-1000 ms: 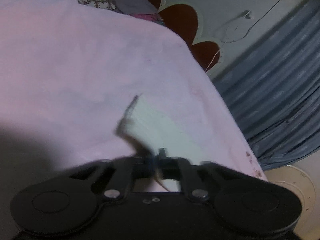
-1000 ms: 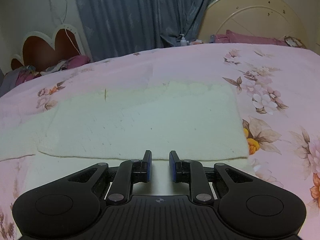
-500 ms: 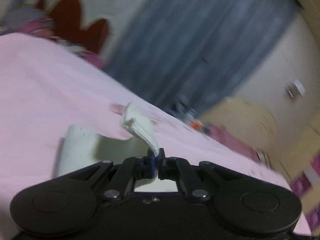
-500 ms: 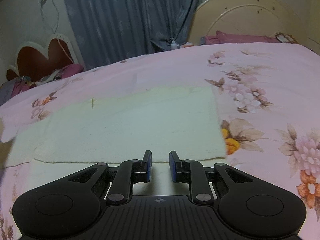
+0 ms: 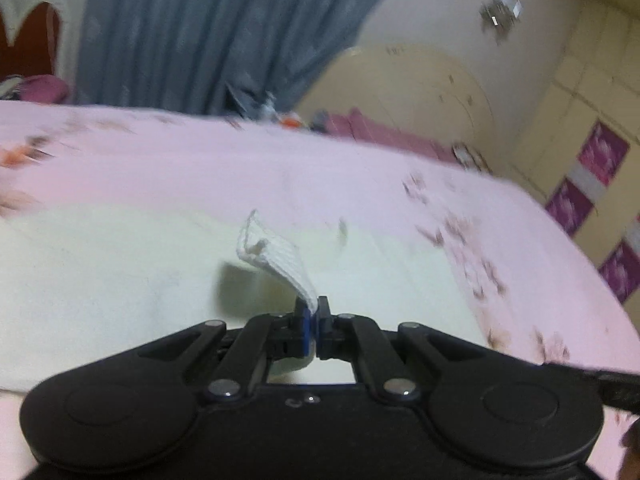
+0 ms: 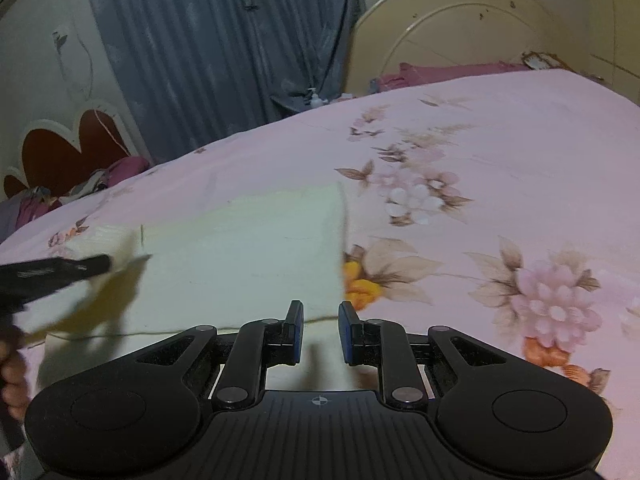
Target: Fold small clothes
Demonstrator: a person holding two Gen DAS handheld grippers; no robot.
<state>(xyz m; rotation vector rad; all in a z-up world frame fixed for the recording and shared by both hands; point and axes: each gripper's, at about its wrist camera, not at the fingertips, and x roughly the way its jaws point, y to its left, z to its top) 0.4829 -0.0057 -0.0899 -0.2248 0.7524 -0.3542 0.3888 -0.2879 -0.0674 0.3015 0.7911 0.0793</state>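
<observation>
Now the left gripper [image 5: 311, 312] is clamped on a corner of the cream cloth [image 5: 120, 280], its two blue-lined fingers pressed together with the white knit edge pinched between them; that pinched corner [image 5: 276, 258] curls up and away from the fingertips, lifted clear of the rest of the fabric and throwing a shadow on it. Below, the cloth lies spread flat on the pink floral bedsheet [image 5: 360, 168] (much of this view is smeared by motion blur, so the flower print reads only as streaks). From the right wrist view the same cloth [image 6: 248, 256] shows as a pale rectangle across the bedsheet [image 6: 500, 160], its right edge running just beside an orange flower [image 6: 360, 280] in the print; the right gripper [image 6: 320, 328] hangs over the near edge of the cloth with its fingers apart and nothing between them; at the left border the left gripper [image 6: 96, 264] appears as a dark blurred bar reaching in over the raised, folded-over part of the fabric. Behind the bed hang a grey-blue curtain [image 6: 224, 40] and a rounded cream headboard [image 6: 460, 28].
</observation>
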